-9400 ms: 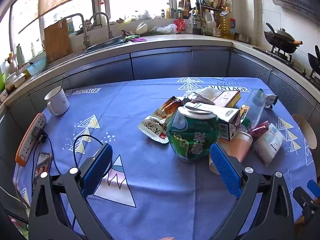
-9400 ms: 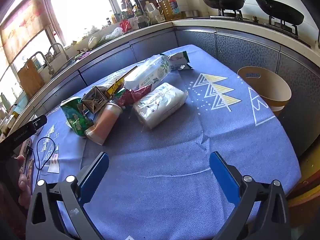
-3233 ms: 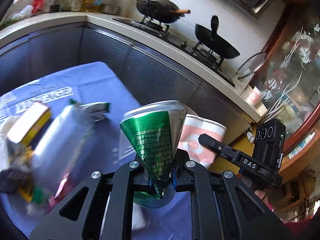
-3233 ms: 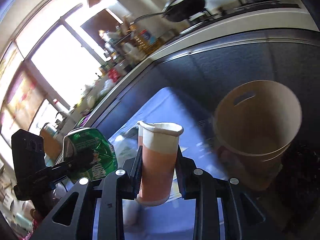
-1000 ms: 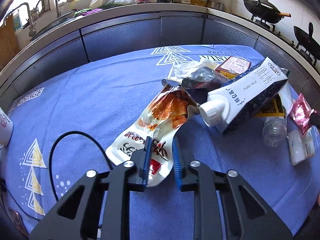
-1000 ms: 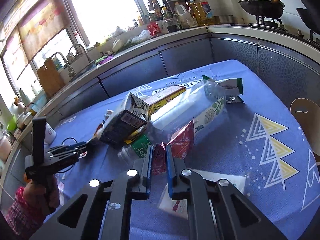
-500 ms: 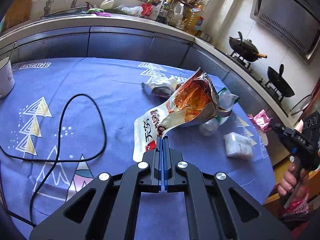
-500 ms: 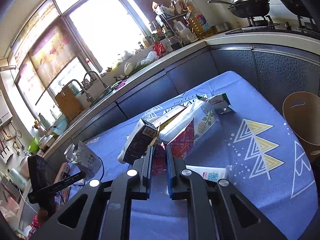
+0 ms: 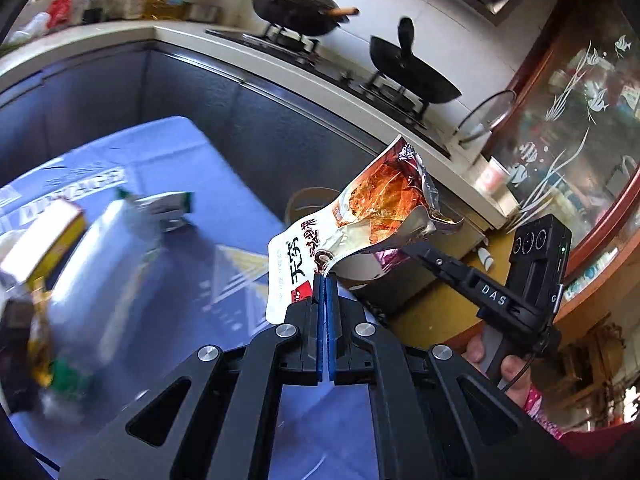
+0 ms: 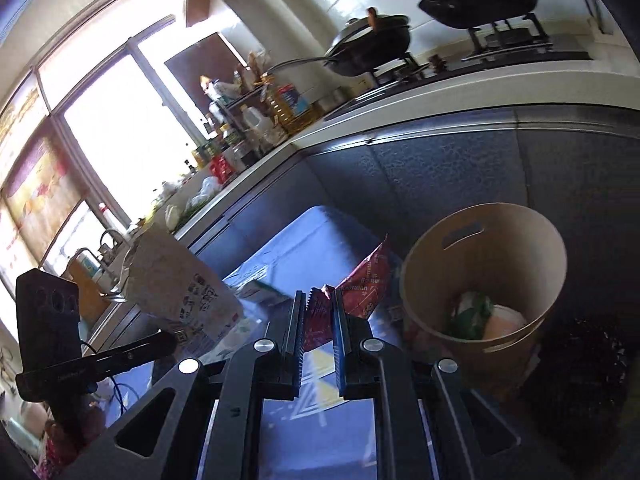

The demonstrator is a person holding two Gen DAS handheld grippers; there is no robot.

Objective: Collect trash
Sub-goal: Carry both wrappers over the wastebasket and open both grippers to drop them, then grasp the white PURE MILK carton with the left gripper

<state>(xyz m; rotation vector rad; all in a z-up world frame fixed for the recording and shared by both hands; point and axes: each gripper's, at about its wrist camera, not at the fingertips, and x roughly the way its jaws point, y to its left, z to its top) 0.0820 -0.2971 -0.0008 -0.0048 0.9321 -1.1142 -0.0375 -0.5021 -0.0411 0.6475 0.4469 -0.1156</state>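
Note:
My left gripper (image 9: 325,280) is shut on a white and orange snack bag (image 9: 360,216), held up in the air past the table's right edge; the bag's back shows in the right wrist view (image 10: 180,284). My right gripper (image 10: 318,300) is shut on a red foil wrapper (image 10: 364,284), held just left of the tan waste bin (image 10: 500,240). The bin holds a green can (image 10: 468,316) and a pink cup (image 10: 506,320). In the left wrist view the bin (image 9: 308,200) is mostly hidden behind the snack bag.
More trash lies blurred on the blue tablecloth (image 9: 160,272): a clear plastic bag (image 9: 100,248), a yellow box (image 9: 44,236), a green-edged wrapper (image 9: 164,208). Grey cabinets (image 10: 440,168) and a counter with a stove and pans (image 9: 408,68) stand behind the bin.
Both grippers have swung right from over the table toward the bin, each carrying its piece of trash. The bin now sits close beside the right gripper.

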